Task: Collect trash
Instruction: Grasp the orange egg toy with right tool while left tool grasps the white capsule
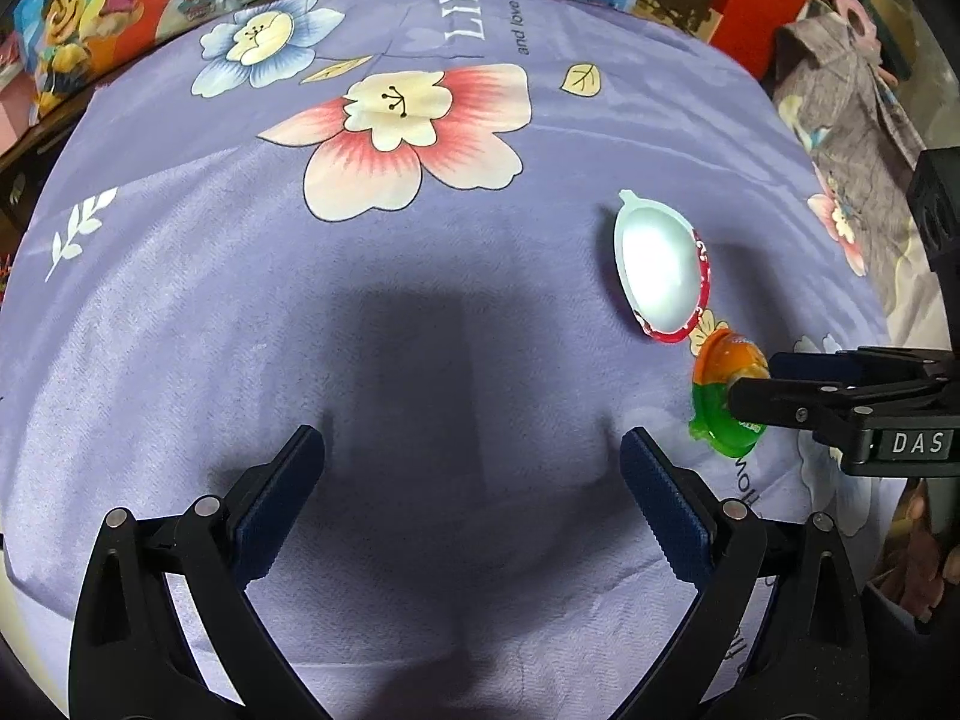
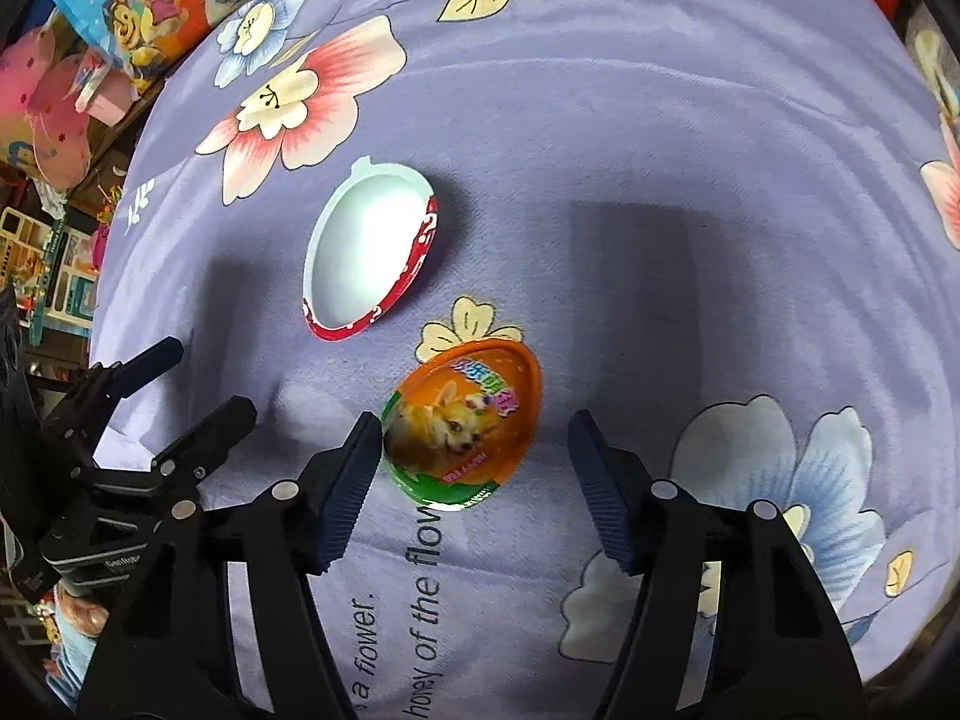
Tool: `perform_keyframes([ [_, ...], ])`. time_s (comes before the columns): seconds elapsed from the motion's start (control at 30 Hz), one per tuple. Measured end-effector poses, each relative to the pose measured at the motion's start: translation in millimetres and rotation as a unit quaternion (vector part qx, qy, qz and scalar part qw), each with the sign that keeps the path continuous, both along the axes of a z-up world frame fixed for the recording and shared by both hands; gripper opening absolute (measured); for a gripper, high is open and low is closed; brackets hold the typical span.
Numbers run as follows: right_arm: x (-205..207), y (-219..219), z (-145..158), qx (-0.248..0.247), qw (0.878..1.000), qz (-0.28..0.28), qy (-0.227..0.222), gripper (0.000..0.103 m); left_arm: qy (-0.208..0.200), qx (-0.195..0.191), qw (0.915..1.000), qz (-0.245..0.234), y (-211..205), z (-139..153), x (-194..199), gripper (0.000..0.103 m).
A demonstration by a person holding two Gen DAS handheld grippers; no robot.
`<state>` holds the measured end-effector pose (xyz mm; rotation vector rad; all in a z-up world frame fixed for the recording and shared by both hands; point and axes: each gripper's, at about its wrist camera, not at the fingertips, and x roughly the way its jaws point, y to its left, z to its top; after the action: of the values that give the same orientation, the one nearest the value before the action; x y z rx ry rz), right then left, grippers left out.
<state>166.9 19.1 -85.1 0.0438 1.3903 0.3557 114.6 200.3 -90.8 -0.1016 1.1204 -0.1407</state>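
Note:
Two egg-shaped plastic shells lie on a purple flowered cloth (image 2: 600,120). The white shell with a red rim (image 2: 369,249) lies open side up; it also shows in the left wrist view (image 1: 660,267). The orange and green shell with a dog picture (image 2: 465,426) lies between my right gripper's (image 2: 474,456) open jaws, close to the left finger; the left wrist view shows this shell (image 1: 720,399) too. My left gripper (image 1: 471,462) is open and empty over bare cloth, left of both shells. In the left wrist view the right gripper (image 1: 774,384) reaches in from the right.
Colourful toy boxes (image 1: 108,12) line the far edge of the cloth, and pink toy packages (image 2: 54,96) stand at the left. A grey garment (image 1: 852,96) lies at the far right. The left gripper (image 2: 186,384) shows at the left of the right wrist view.

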Motion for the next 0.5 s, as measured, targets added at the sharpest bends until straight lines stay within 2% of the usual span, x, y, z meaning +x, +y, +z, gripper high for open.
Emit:
perform_keyframes([
  [0.07,0,3,0,-0.006,1.0,0.005,-0.011,0.063,-0.001,0.001,1.0,-0.001,-2,0,1,0.099],
  [0.1,0,2,1,-0.009,1.0,0.006,-0.017,0.06,-0.001,0.0,1.0,-0.002,-3,0,1,0.099],
  [0.13,0,1,2,-0.01,1.0,0.005,-0.022,0.052,0.0,-0.001,1.0,-0.002,-3,-1,2,0.099],
  [0.27,3,-18,7,0.001,1.0,-0.011,-0.024,0.051,0.006,-0.004,1.0,-0.005,-8,-3,6,0.099],
  [0.5,16,-71,26,0.016,0.996,-0.077,-0.046,0.051,0.001,-0.001,0.9992,-0.04,-43,0,29,0.099],
])
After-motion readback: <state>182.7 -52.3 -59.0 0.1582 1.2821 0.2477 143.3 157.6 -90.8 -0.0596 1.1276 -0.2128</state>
